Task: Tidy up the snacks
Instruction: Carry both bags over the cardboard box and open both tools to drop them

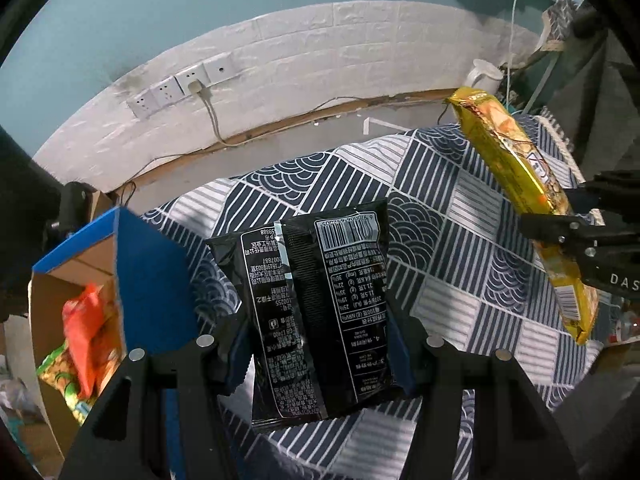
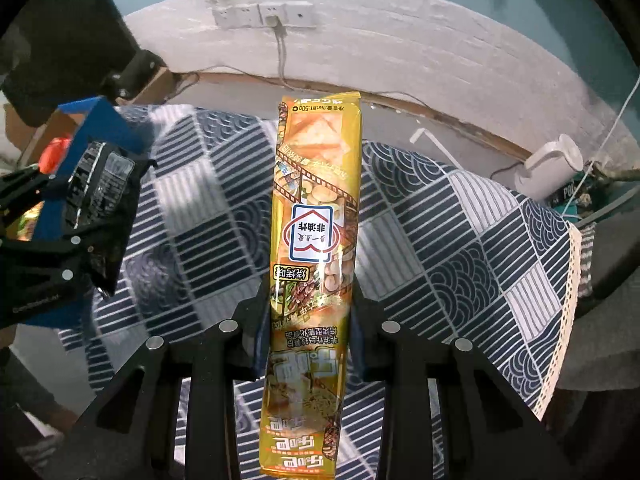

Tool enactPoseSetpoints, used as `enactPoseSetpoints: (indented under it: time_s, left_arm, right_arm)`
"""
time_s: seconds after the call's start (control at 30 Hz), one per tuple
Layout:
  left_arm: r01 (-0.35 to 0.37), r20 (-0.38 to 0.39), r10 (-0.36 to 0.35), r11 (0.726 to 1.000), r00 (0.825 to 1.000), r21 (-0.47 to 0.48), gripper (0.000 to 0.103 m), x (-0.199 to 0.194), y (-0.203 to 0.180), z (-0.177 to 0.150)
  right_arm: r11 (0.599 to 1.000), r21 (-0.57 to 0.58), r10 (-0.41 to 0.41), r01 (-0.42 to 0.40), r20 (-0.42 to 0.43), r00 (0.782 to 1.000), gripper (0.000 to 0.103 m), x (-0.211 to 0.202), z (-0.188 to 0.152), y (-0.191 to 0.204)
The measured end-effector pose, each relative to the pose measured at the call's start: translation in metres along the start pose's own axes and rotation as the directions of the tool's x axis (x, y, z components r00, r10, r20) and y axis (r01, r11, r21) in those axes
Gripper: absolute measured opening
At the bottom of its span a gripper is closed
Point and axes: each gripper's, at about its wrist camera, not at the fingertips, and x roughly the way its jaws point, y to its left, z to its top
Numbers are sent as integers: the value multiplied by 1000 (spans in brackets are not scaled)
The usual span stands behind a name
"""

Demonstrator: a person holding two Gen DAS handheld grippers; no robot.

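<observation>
Because both packets are pinched only across a short stretch of thin, slippery film, either could slide or swing loose on the way to the box. The left hand-held gripper [image 1: 320, 344] clamps a black packet [image 1: 312, 308] at middle width, low in the centre of the left view; the packet is flat, glossy and crinkled, with white print and a barcode facing up, and most of it stands free above the fingers. The right hand-held gripper [image 2: 308, 320] is pinched narrow on a long yellow packet [image 2: 312, 240], which runs up the centre of the right view; it is a stiff, shiny sleeve gripped near its middle, so both ends overhang and could lever it out of the pads. The cardboard box [image 1: 76, 268], at the left edge of the left view, has blue outer faces and raised flaps; an orange packet [image 1: 86, 332] and a green packet [image 1: 60, 380] already lie inside, so a long sleeve may catch a flap or jam across the opening. Below, a soft cloth [image 1: 440, 216] patterned in navy and white covers the surface, and it might snag or bunch if a packet drags.
</observation>
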Motion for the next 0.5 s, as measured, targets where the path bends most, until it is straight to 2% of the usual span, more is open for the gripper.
enactPoseSetpoints:
  time_s: [0.2, 0.33, 0.5]
  left_arm:
    - [-10, 35, 10, 1000, 999, 15, 59, -31, 10, -22]
    - [11, 47, -11, 1000, 999, -9, 59, -47, 20, -43]
    - [-5, 64, 7, 1000, 998, -20, 59, -63, 30, -62]
  right_arm:
    - [999, -22, 23, -23, 28, 999, 30, -22, -3, 23]
    - [998, -40, 40, -38, 48, 998, 30, -36, -7, 37]
    - [996, -67, 58, -53, 66, 996, 30, -51, -13, 56]
